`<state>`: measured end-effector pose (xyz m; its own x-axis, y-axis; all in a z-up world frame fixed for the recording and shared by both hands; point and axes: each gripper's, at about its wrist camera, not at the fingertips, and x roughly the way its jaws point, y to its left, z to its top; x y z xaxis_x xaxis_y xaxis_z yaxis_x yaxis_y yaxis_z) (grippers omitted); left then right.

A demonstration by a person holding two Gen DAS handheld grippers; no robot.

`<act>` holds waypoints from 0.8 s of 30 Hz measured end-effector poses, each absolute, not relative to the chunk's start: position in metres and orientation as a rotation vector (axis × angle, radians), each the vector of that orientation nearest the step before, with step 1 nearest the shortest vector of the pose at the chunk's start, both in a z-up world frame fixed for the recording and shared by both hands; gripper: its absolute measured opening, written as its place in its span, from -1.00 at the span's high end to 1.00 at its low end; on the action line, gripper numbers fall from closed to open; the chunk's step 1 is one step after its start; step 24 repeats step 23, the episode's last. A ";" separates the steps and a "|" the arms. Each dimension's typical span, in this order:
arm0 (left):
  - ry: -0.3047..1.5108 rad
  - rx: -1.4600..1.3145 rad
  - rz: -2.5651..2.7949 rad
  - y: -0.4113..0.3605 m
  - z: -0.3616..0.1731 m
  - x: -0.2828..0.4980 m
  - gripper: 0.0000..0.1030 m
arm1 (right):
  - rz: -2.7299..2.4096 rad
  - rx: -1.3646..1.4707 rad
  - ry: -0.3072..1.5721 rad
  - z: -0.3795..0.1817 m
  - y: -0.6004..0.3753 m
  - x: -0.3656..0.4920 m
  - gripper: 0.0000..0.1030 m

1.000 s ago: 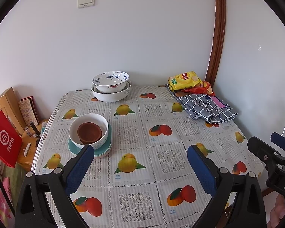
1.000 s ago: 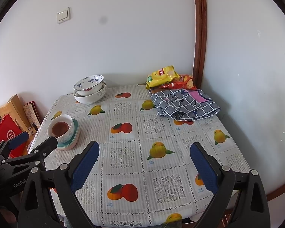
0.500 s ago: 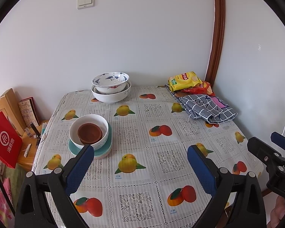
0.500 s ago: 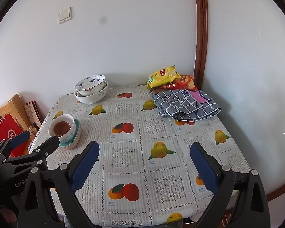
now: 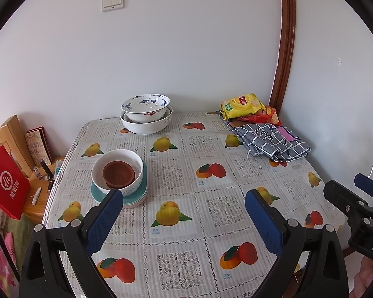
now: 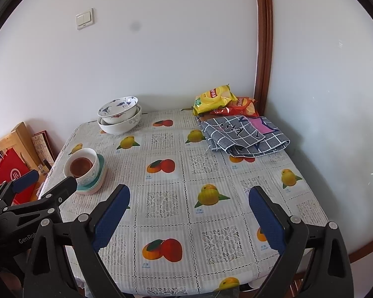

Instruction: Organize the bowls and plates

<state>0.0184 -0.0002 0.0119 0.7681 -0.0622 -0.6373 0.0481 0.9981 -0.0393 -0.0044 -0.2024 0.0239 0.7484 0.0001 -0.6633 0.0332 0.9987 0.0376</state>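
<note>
Both grippers hang over the near edge of the surface (image 5: 176, 173) with nothing between them: the left gripper (image 5: 184, 219) has its jaws spread wide, and the right gripper (image 6: 189, 214) is just as wide.

The dishes sit in two stacks. At about 10 o'clock from the left gripper, a brown bowl (image 5: 118, 173) is nested inside a white bowl (image 5: 116, 170), which rests on a teal plate (image 5: 136, 196) with what looks like another plate under it. Further back, near 11 o'clock against the wall, a blue-patterned bowl (image 5: 145, 106) sits in a larger white bowl (image 5: 146, 124).

The nearer stack is probably the next target. To do it well, the left gripper should come in over the white bowl's rim, straddle the wall with one jaw inside and one outside, and close firmly before lifting straight up, so the plates beneath are not dragged. The glazed ware will likely be slippery, and the loose brown bowl may rattle or tip if the lift is tilted.

The surface wears a lace-patterned cloth printed with fruit. At 1 o'clock lie a folded checked cloth (image 5: 273, 141) and snack bags (image 5: 243, 105), well apart from the dishes. A light switch (image 5: 113, 1) is on the pale wall, and a red bag (image 5: 6, 183) stands off the left edge.
</note>
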 end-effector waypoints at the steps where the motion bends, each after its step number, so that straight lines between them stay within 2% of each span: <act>1: 0.692 -0.021 -0.061 0.000 0.012 0.018 -0.93 | -0.018 0.046 0.724 0.024 -0.202 -0.004 -0.85; 24: 0.702 -0.028 -0.056 0.007 0.010 0.027 -0.94 | -0.007 0.045 0.735 0.020 -0.197 0.002 -0.85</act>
